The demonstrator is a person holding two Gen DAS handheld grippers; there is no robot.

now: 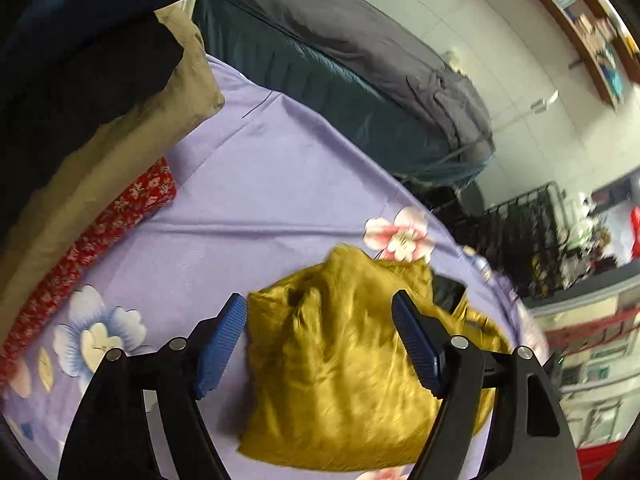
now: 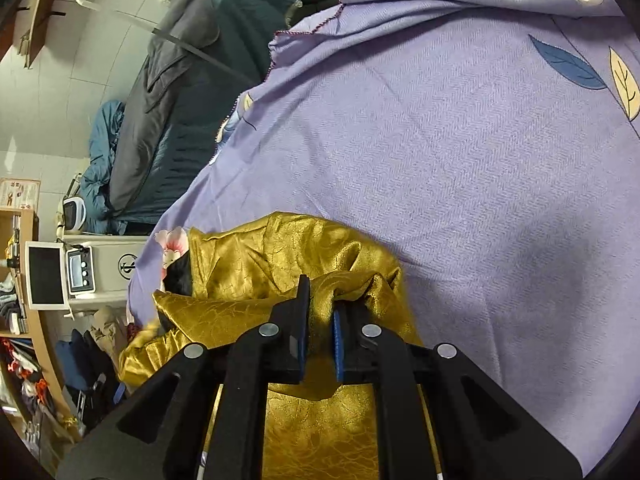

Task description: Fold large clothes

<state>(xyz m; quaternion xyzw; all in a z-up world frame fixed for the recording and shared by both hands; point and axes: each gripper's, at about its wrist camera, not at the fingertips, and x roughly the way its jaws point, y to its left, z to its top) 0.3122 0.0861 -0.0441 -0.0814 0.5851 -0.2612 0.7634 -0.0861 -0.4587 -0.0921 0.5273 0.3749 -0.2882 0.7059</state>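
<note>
Your gold garment (image 1: 344,364) lies bunched in a crumpled heap on the lilac bedsheet (image 1: 256,184), near the bed's close edge, with part of it trailing off toward the left in the right wrist view. Judging by the heap, no clean fold is made yet and most of the work remains: spreading, squaring, folding. Your right tongs (image 2: 320,332) are closed tight on a gathered ridge of the cloth. Your left tongs (image 1: 320,340) are wide open, hovering over the heap and holding nothing; whether their pads brush the cloth is unclear.
</note>
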